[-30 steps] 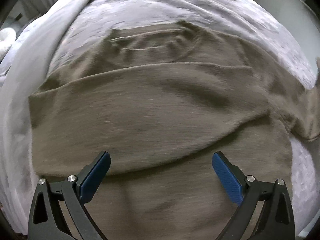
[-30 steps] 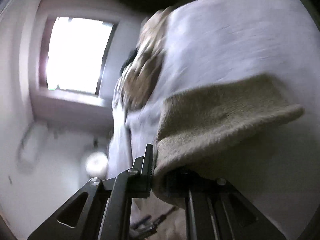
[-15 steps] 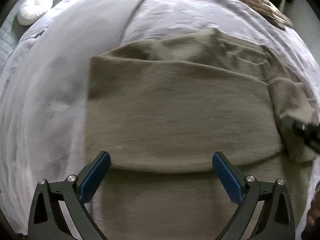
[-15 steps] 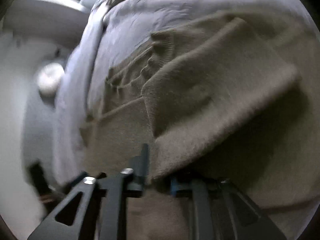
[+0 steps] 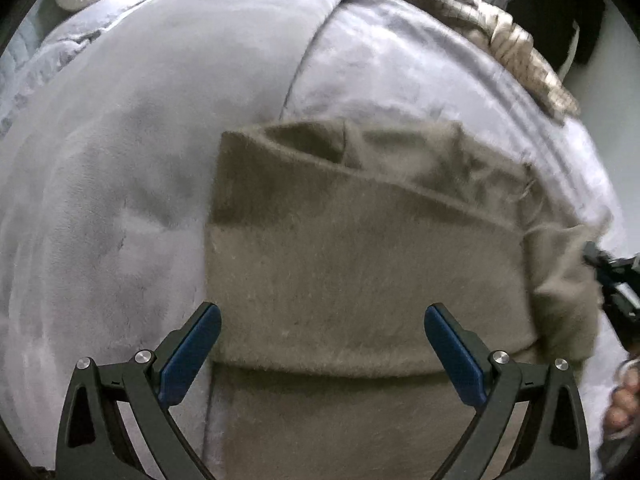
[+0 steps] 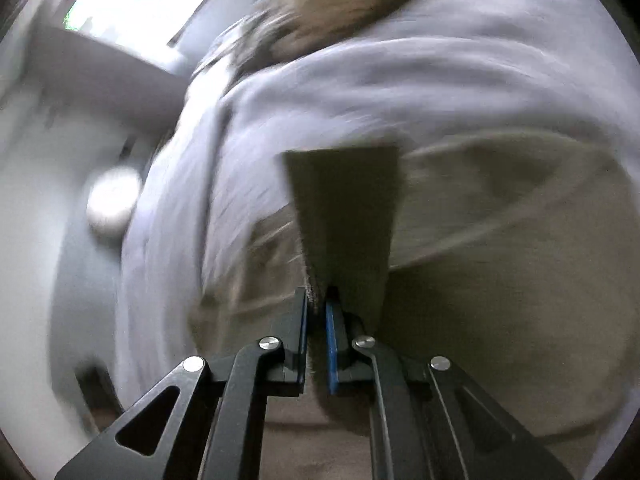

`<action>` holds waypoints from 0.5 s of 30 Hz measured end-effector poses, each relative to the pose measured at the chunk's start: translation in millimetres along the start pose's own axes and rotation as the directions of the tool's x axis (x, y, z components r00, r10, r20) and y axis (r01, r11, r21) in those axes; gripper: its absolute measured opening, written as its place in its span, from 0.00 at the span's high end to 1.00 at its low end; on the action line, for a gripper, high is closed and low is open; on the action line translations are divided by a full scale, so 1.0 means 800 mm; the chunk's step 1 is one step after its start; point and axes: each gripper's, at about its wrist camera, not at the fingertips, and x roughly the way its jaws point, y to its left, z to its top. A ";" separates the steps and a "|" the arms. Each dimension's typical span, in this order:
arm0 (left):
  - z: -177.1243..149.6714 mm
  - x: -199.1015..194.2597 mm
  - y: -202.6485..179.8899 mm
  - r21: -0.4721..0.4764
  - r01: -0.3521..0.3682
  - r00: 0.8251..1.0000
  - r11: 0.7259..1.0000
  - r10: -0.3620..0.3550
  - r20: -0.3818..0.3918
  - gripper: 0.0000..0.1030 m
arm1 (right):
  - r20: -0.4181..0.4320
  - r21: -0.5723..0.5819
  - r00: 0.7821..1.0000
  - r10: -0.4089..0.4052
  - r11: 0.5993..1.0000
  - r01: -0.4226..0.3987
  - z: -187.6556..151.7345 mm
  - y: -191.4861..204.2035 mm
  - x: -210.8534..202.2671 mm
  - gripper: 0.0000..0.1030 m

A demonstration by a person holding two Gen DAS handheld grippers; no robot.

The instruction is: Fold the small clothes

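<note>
We're hovering the left gripper [image 5: 322, 350], jaws apart, over the sweater [image 5: 360, 264]; the right gripper [image 6: 317, 312] is pinching its edge, w/ only the left view showing a hand [image 5: 624, 400].

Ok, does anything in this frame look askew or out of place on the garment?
Yes: the brown knit garment lies squarely folded on the grey blanket, except its right end, which bunches up where the right gripper is shut on a fold. The left gripper hangs open, holding nothing.

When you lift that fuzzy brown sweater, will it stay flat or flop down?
Probably flop: the brown sweater already lies in soft folds on the blanket. The flap pinched in the right gripper looks limp. Its fuzzy knit likely won't slip.
</note>
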 end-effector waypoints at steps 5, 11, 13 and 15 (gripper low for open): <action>0.012 -0.003 0.009 -0.073 0.176 0.984 0.982 -0.177 -0.006 0.01 | -0.190 -0.246 0.980 -0.056 0.969 0.008 -0.042 0.075 0.063 0.87; 0.007 0.024 -0.010 -0.088 0.236 0.967 0.968 -0.243 -0.073 0.01 | -0.305 -0.157 0.951 -0.048 0.988 -0.001 -0.074 0.054 0.070 0.56; -0.001 0.029 -0.015 -0.080 0.235 0.966 0.969 -0.242 -0.092 0.01 | -0.298 -0.097 0.954 -0.038 0.995 0.009 -0.078 0.028 0.045 0.54; -0.002 0.035 -0.022 -0.072 0.232 0.966 0.970 -0.238 -0.097 0.01 | -0.276 -0.012 0.960 -0.049 0.999 0.047 -0.081 -0.003 0.020 0.52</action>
